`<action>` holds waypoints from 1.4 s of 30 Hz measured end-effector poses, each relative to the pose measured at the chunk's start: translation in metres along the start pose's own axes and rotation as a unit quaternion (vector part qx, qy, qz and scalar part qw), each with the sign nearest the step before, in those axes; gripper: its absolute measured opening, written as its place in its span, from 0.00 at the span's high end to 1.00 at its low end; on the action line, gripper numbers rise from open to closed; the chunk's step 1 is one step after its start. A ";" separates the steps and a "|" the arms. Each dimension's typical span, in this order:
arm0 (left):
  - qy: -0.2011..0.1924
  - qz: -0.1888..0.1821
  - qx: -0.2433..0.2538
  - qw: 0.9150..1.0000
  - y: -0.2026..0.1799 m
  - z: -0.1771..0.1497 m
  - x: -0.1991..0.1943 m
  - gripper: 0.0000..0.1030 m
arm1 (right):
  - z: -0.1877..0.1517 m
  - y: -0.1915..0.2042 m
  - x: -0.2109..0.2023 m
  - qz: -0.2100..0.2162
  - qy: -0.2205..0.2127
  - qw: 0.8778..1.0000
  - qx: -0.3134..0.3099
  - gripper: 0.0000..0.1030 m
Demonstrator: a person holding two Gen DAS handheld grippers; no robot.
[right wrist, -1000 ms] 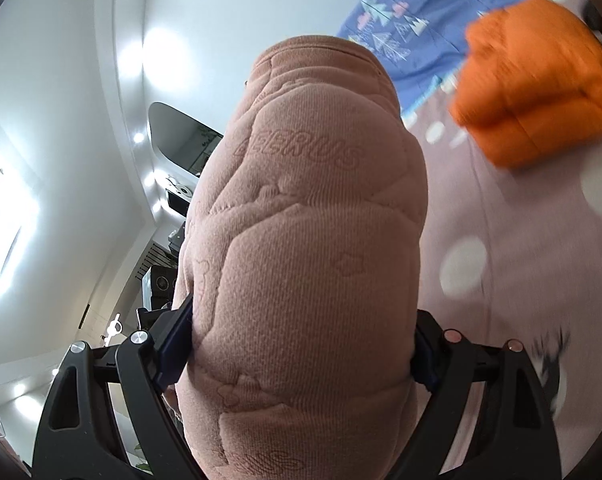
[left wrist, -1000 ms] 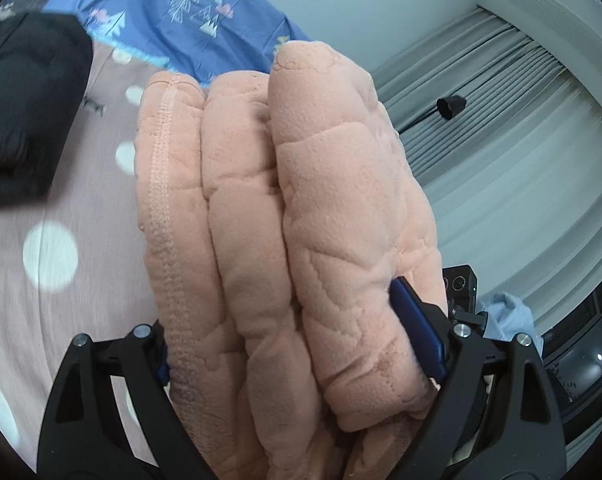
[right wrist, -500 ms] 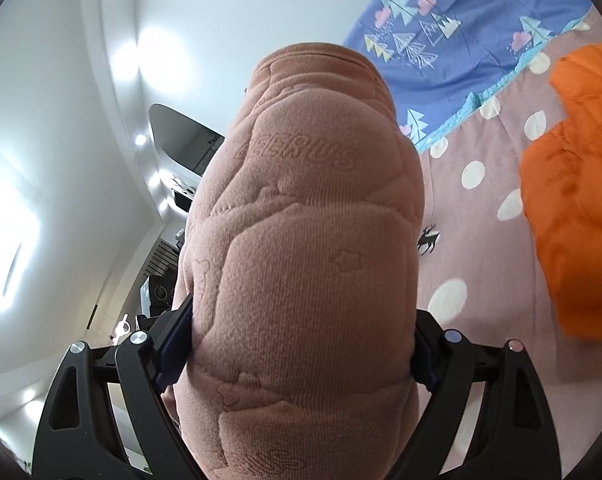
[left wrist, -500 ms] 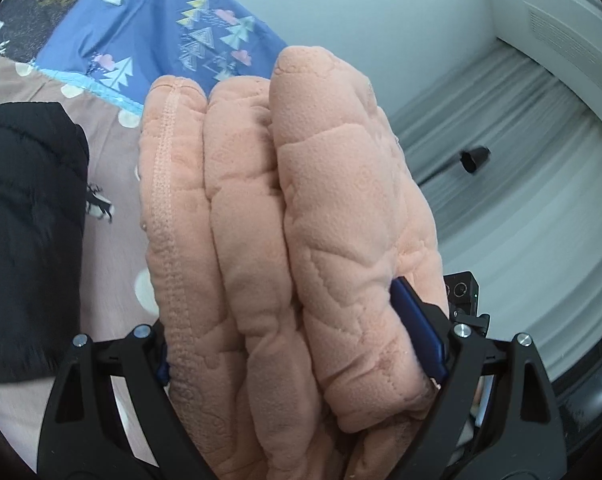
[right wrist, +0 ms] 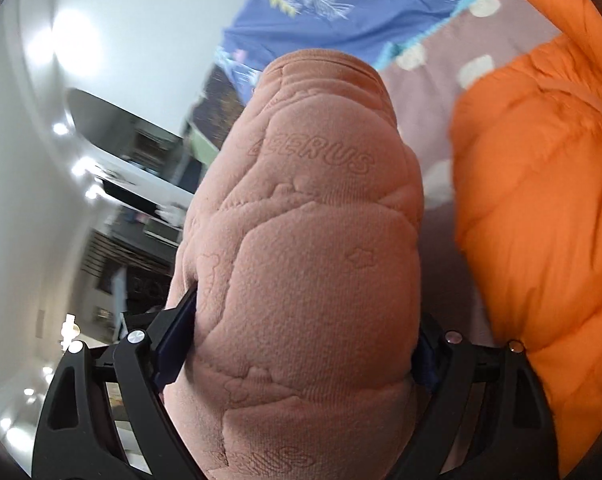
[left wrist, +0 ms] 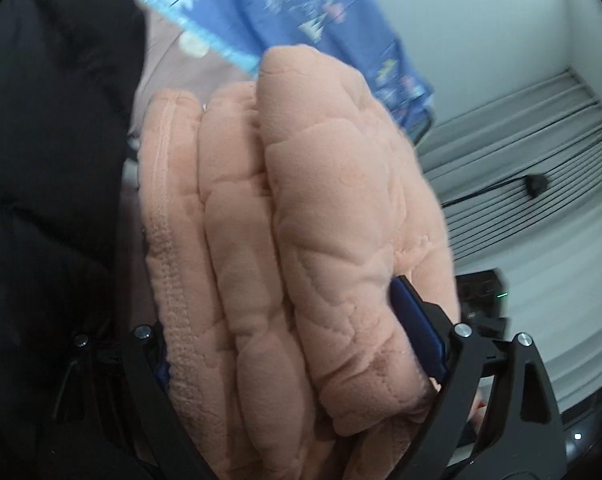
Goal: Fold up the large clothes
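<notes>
Between the jaws of the left gripper [left wrist: 301, 344], a thick bundle of the pink fleece garment [left wrist: 301, 216] is clamped in three folded layers with a stitched hem at left. The left wrist view alone shows a black jacket [left wrist: 49, 160] at left and grey curtains [left wrist: 541, 168] at right. The right gripper [right wrist: 301, 354] likewise holds a wad of the same fleece [right wrist: 301, 240] between its jaws; embossed letters read "ERUS", the first characters unclear. Only this view shows an orange jacket [right wrist: 541, 200] at right. Both views show the blue tree-print sheet [right wrist: 341, 4] and the polka-dot bedcover [right wrist: 421, 88] beyond.
</notes>
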State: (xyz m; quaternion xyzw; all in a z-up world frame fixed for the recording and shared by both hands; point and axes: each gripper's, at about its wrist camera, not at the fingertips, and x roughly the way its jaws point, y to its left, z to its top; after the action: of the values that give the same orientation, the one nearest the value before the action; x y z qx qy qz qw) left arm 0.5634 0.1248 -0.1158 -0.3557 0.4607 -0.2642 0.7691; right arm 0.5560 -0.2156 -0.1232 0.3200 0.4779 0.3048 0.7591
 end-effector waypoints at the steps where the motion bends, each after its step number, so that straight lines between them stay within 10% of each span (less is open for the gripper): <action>1: 0.003 0.005 -0.004 1.000 0.005 0.000 0.006 0.13 | -0.002 -0.006 0.002 -0.008 0.002 1.000 0.006 0.12; 12: -0.011 0.026 -0.003 1.000 0.002 0.001 -0.005 0.11 | 0.003 -0.010 -0.016 -0.041 0.014 0.998 0.047 0.08; 19: -0.103 0.026 0.007 0.994 -0.028 -0.004 -0.070 0.06 | -0.002 0.033 -0.055 -0.056 -0.034 0.998 -0.012 0.09; 25: -0.184 0.051 0.051 0.980 -0.060 -0.013 -0.107 0.08 | -0.009 0.053 -0.054 -0.090 -0.101 0.989 -0.063 0.55; 32: -0.218 0.062 0.132 0.965 -0.113 -0.030 -0.107 0.59 | -0.019 0.077 -0.024 -0.116 -0.135 0.973 -0.146 0.70; 42: -0.195 0.127 0.189 0.954 -0.130 -0.039 -0.037 0.59 | -0.024 0.061 0.026 -0.100 -0.047 0.983 -0.149 0.69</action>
State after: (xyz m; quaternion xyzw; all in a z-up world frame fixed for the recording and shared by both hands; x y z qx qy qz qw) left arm 0.5023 0.0617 -0.0065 -0.1874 0.2845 -0.1721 0.9243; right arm 0.5334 -0.1537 -0.0972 0.1678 0.4206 0.2792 0.8468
